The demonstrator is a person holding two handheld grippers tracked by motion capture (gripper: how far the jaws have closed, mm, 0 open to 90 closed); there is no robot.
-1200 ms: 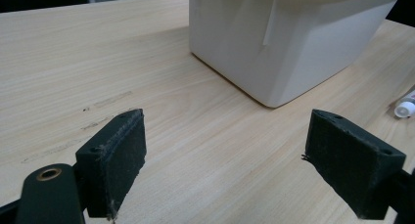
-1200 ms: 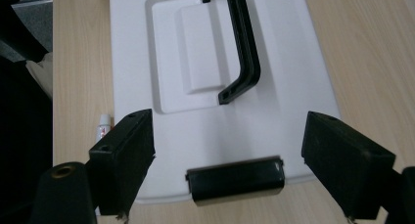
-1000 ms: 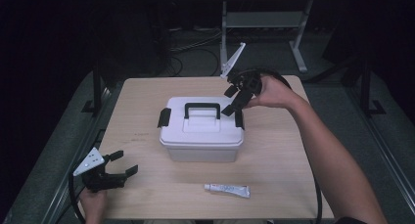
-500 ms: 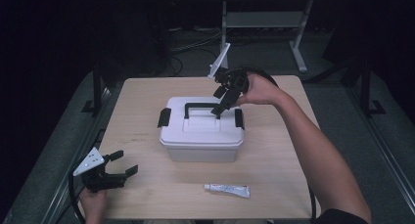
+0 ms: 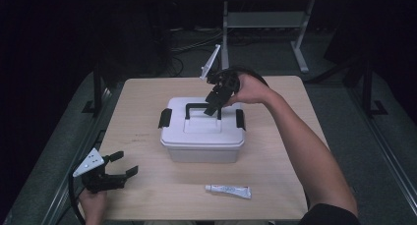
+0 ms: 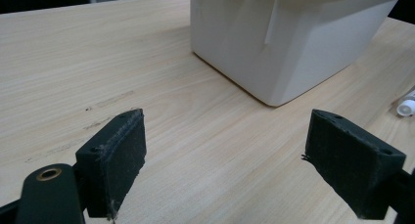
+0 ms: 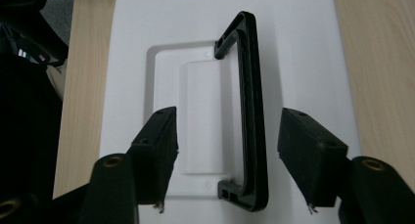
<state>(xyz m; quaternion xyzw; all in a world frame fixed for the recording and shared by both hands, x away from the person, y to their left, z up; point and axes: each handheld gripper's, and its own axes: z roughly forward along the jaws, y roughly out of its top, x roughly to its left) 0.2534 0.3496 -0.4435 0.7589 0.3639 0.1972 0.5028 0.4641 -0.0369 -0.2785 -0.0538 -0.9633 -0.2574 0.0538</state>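
A white lidded box (image 5: 202, 136) with a black handle (image 5: 196, 107) and black side latches sits mid-table. My right gripper (image 5: 214, 104) points down over the lid at the handle's right end. In the right gripper view the handle (image 7: 252, 111) runs between the two jaws of that gripper (image 7: 227, 145); the jaws have just been closing, and the pads stand clear of the handle on both sides. My left gripper (image 5: 125, 163) rests open near the table's front left corner, with nothing between its jaws (image 6: 225, 155).
A small white tube (image 5: 227, 190) lies on the wooden table (image 5: 137, 117) in front of the box, and its cap (image 6: 406, 105) shows at the right edge of the left gripper view. The box's near corner (image 6: 284, 38) stands ahead of the left gripper. Dark floor and a metal stand lie beyond the table.
The right gripper has moved left and down from the box's back right corner to the handle, and its jaws have narrowed around it. The left gripper has kept still.
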